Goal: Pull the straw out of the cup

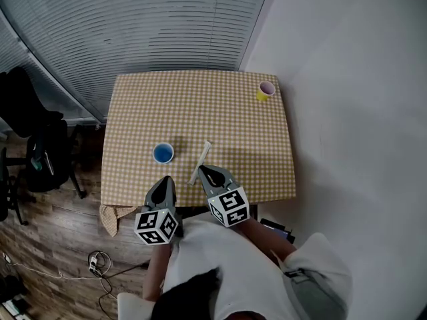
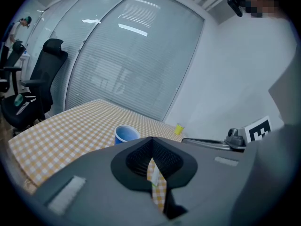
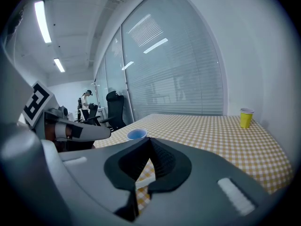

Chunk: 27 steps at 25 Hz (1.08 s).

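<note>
Straw [image 1: 201,161] lies flat on the checked table [image 1: 200,99], at 3 o'clock of the blue cup [image 1: 163,153], just apart from it and not in it. Left gripper [image 1: 167,179] and right gripper [image 1: 202,168] sit at the 6 o'clock edge, both with jaws pressed together on nothing. Judgement: pull looks complete. Draw the right gripper back level so its tip doesn't nudge the straw just beside it.

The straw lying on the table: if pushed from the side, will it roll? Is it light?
The straw looks thin and long, so it is probably very light and may roll when pushed sideways. The checked cloth under it might slow it. Being so slim, it would likely flatten if pinched hard.
</note>
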### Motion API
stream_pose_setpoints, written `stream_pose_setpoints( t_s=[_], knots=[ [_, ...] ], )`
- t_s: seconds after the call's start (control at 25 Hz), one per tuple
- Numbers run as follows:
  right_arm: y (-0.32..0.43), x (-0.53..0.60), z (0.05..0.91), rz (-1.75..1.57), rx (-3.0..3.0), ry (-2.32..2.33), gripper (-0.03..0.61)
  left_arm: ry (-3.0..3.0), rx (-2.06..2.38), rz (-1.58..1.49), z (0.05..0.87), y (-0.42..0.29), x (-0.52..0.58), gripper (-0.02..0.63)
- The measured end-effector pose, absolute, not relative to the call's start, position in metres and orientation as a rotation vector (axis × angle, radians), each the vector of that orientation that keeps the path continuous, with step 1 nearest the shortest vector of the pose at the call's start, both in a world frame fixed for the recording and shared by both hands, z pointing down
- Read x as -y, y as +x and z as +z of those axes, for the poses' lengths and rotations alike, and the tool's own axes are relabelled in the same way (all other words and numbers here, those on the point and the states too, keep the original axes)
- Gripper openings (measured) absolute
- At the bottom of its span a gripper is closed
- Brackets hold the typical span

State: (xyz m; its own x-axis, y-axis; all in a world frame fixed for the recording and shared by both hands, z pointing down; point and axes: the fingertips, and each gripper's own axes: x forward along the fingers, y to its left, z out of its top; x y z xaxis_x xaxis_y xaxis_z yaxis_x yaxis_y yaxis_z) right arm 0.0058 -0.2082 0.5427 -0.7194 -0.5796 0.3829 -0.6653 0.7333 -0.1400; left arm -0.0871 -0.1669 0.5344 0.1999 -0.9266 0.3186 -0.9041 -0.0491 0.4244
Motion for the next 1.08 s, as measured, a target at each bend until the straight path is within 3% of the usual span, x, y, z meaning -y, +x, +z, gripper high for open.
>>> stream_pose_setpoints(
  t_s=[1.08],
  knots=[
    [0.016, 0.208, 0.552, 0.400, 2.588, 0.964, 0.006, 1.977, 1.673, -0.057, 0.538, -0.077, 0.175, 0.014]
  ],
)
